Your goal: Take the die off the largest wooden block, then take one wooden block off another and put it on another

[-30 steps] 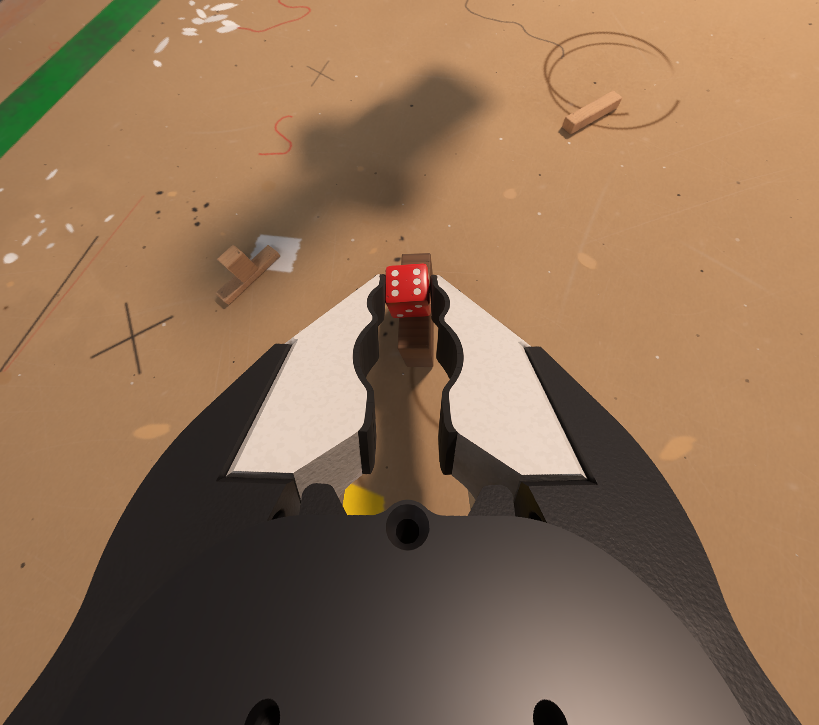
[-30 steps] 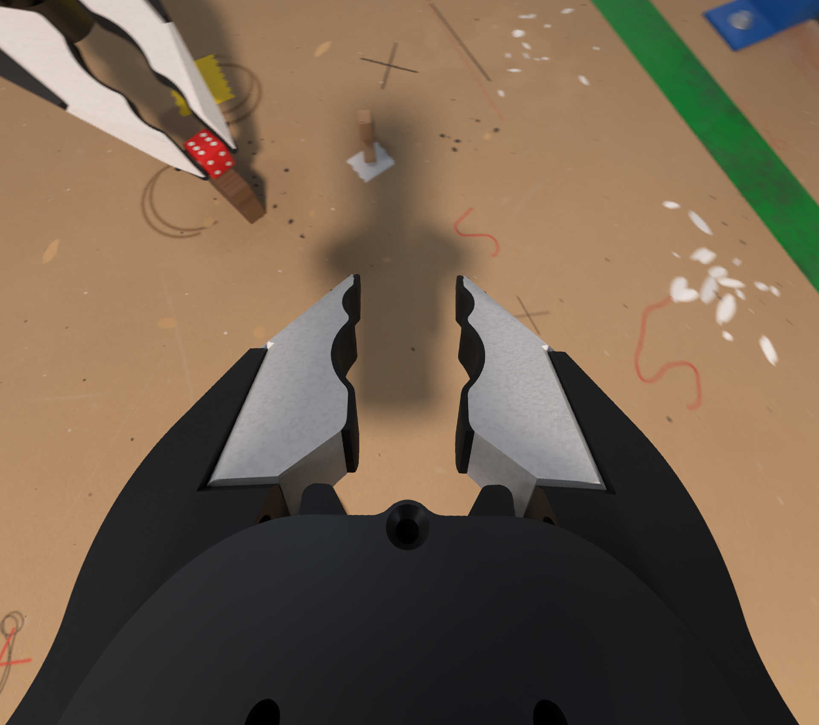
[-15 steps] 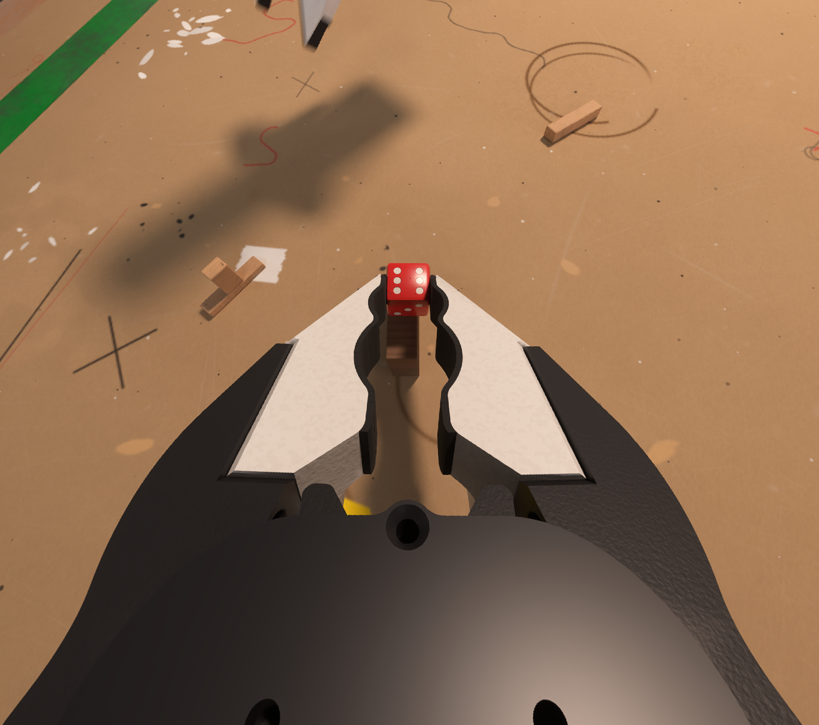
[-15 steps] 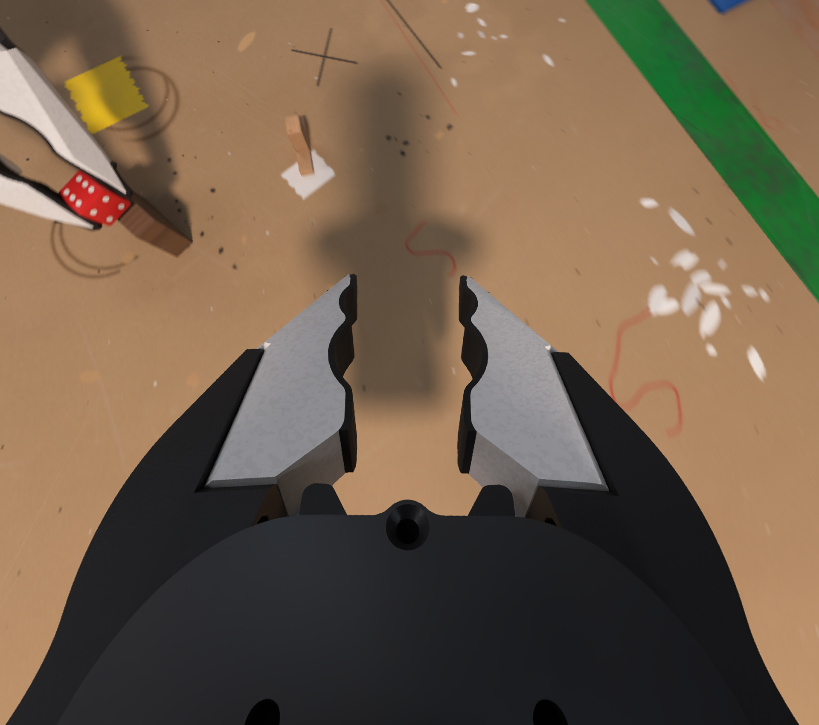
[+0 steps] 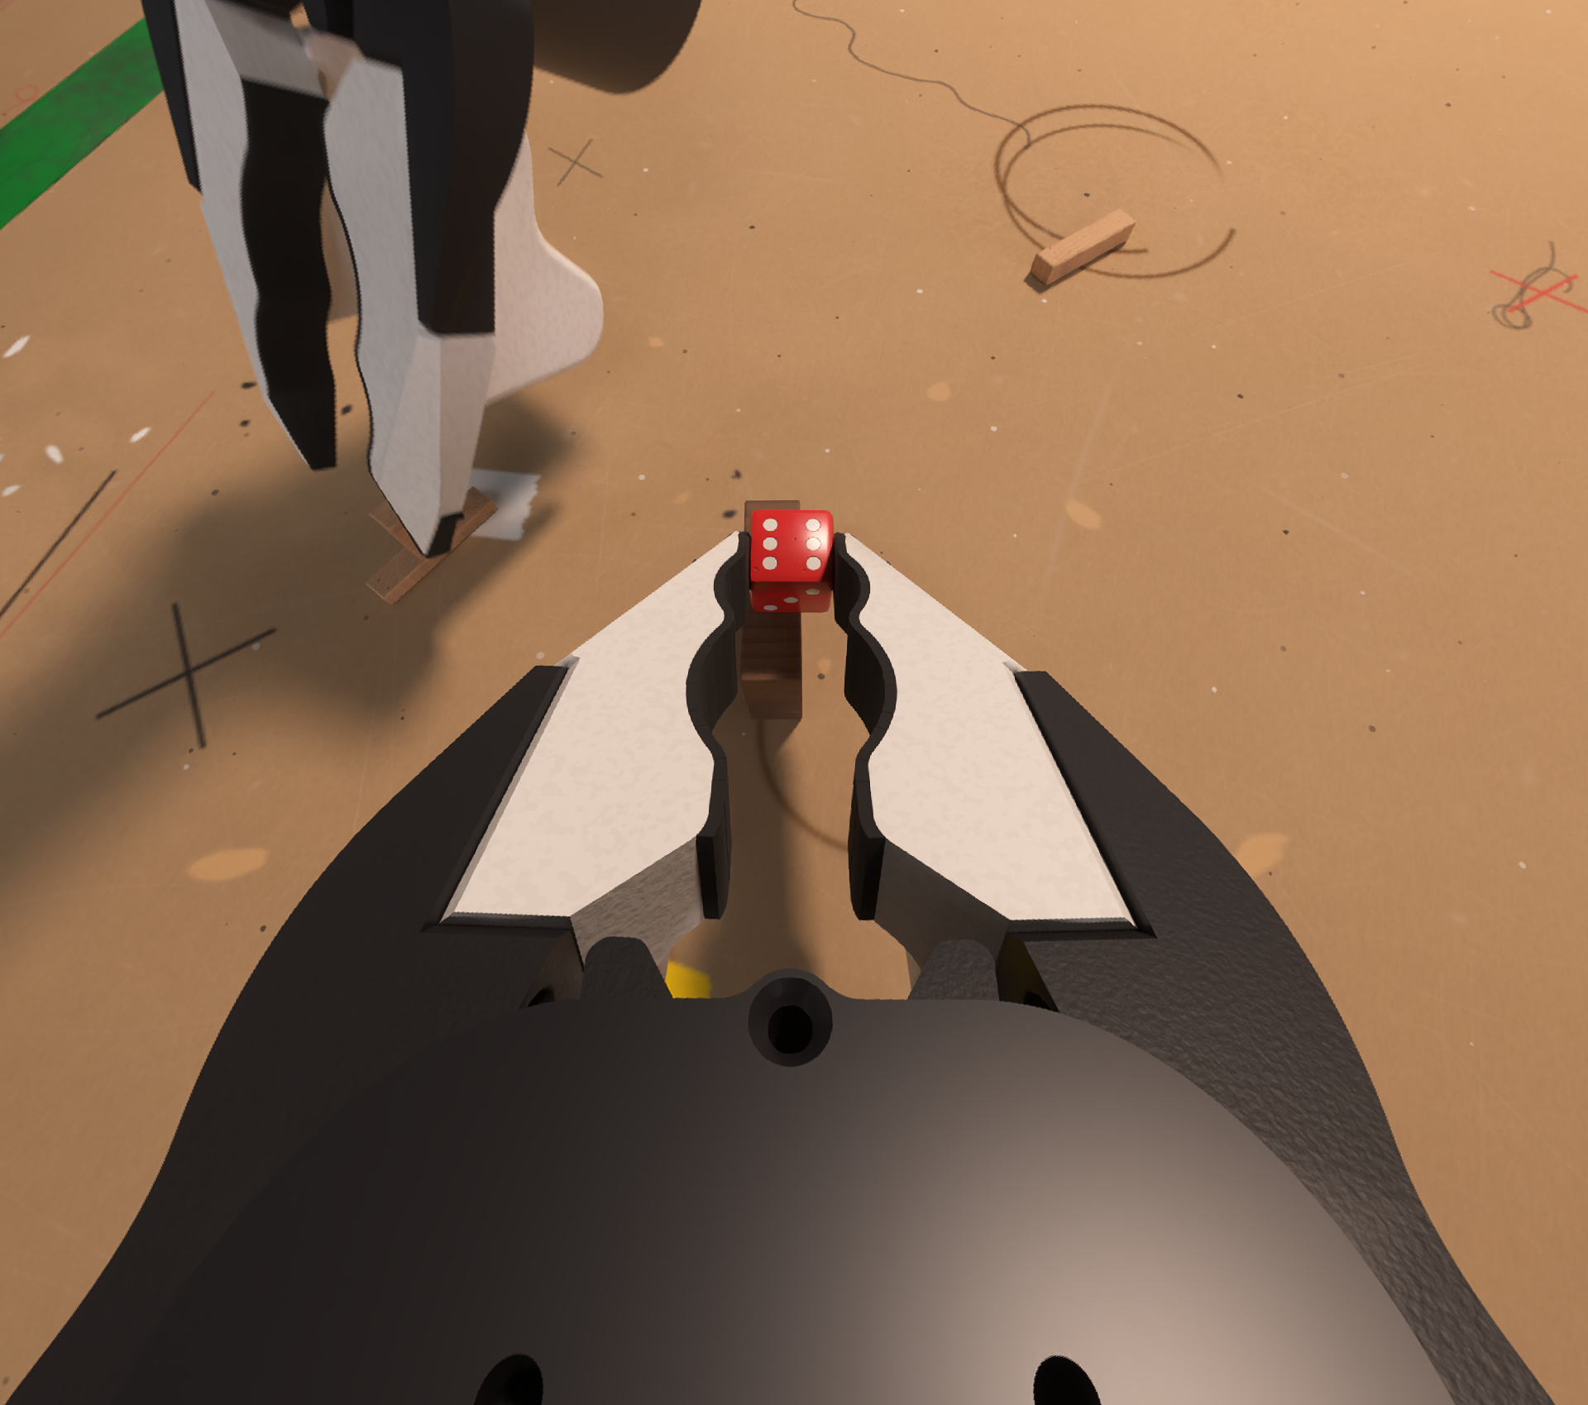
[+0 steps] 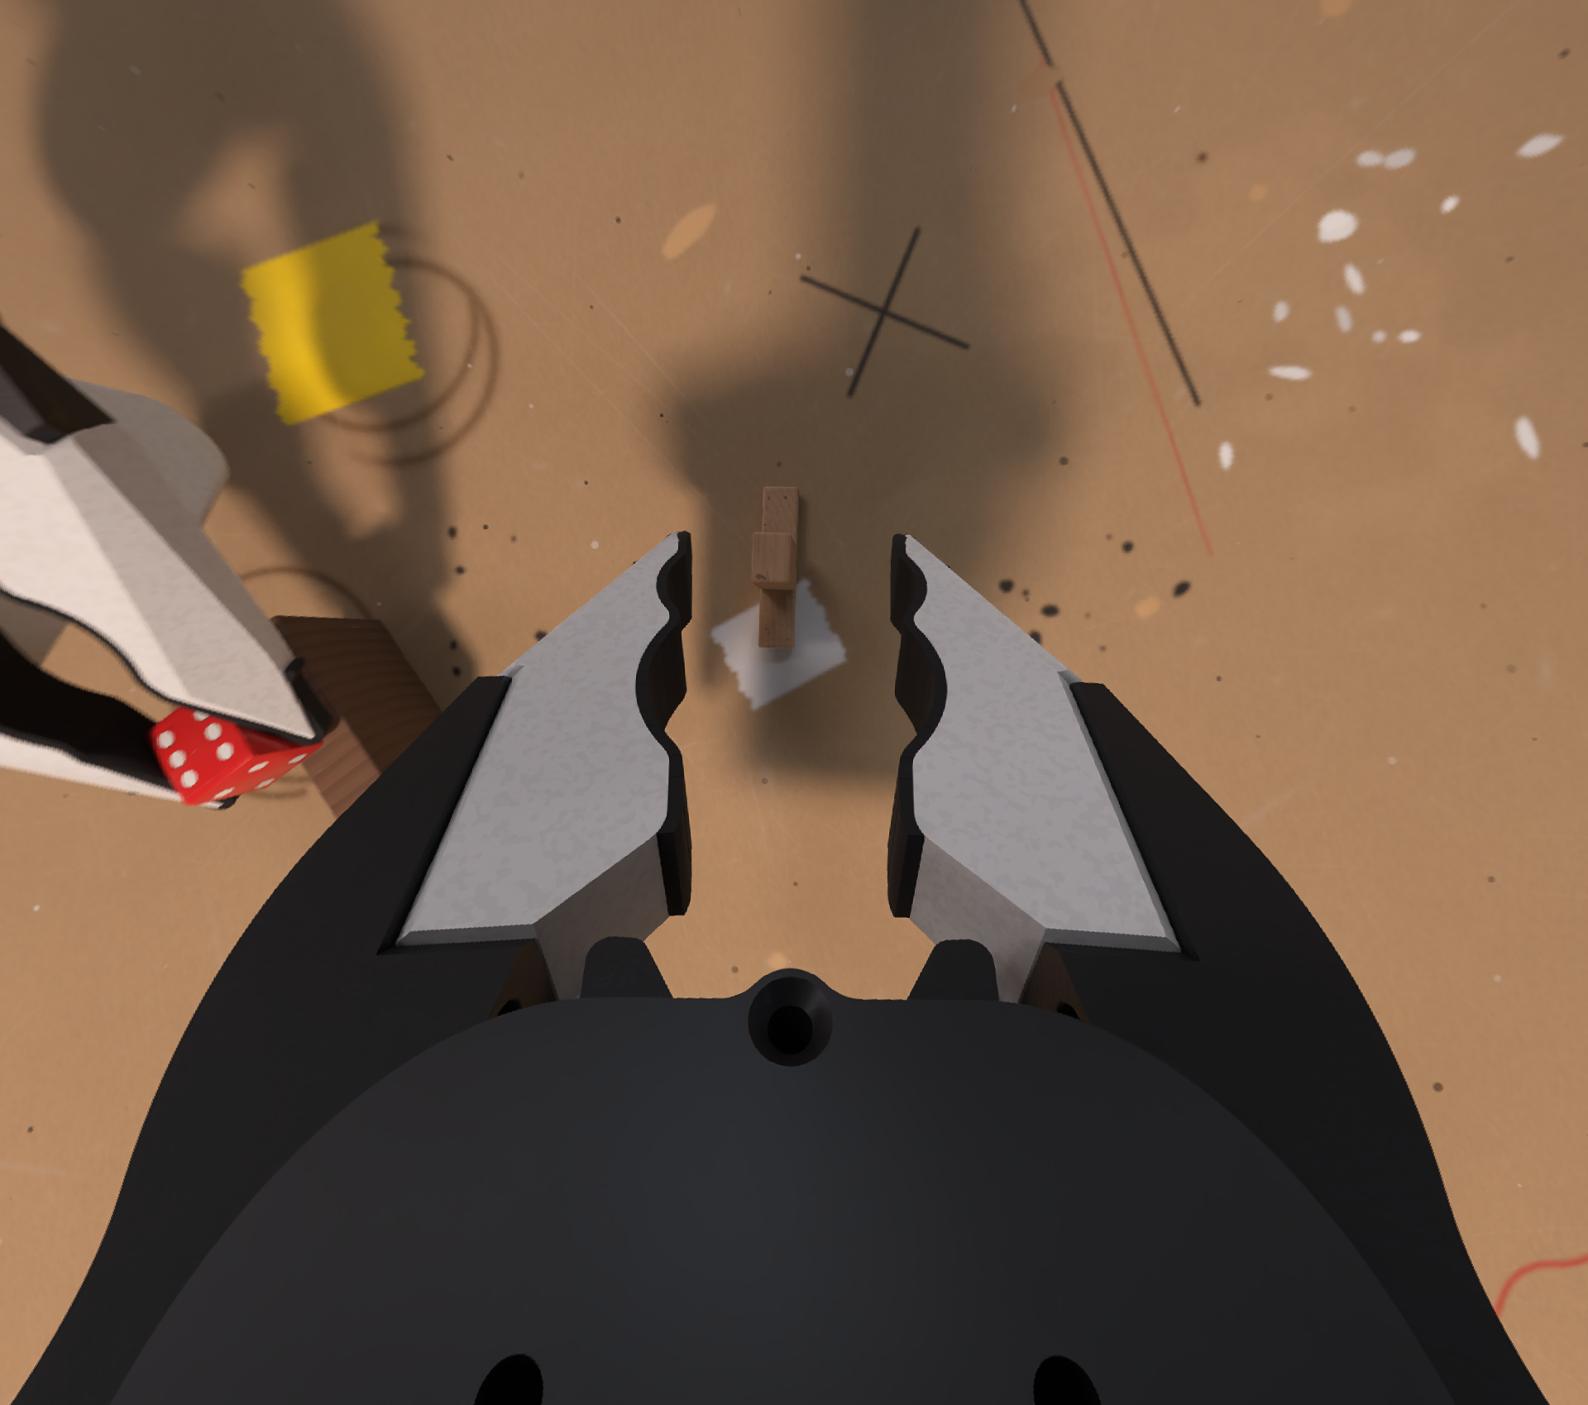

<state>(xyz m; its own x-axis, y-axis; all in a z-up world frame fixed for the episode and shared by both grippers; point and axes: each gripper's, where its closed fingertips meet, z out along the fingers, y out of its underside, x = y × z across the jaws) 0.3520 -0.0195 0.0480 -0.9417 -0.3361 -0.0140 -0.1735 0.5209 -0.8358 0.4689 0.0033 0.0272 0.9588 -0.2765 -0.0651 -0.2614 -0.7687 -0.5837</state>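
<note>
scuffed brown board [image 5: 1203,590] underfoot, pen marks and paint flecks on it, green stripe [image 5: 60,118] at the edge, yellow tape [image 6: 331,320] and a white scrap [image 6: 778,663] stuck down.

left gripper [image 5: 790,556] had its jaws clamped on the die [image 5: 790,546], tips on two opposite faces, die above the dark block [image 5: 772,676]; couldn't tell if it was touching the block. die looked small, hard, glossy: light, likely to slip or spin if pinched off-centre.

right gripper [image 6: 789,547] was over the crossed pair, jaws apart, empty, either side of the top block [image 6: 773,560], which lay across the lower block [image 6: 778,616] on the scrap. both looked light, stiff, matte wood; best taken by the top one's long sides, mid-length, or the lower one gets dragged. a third, pale block [image 5: 1083,247] lay well apart in a drawn ring.
</note>
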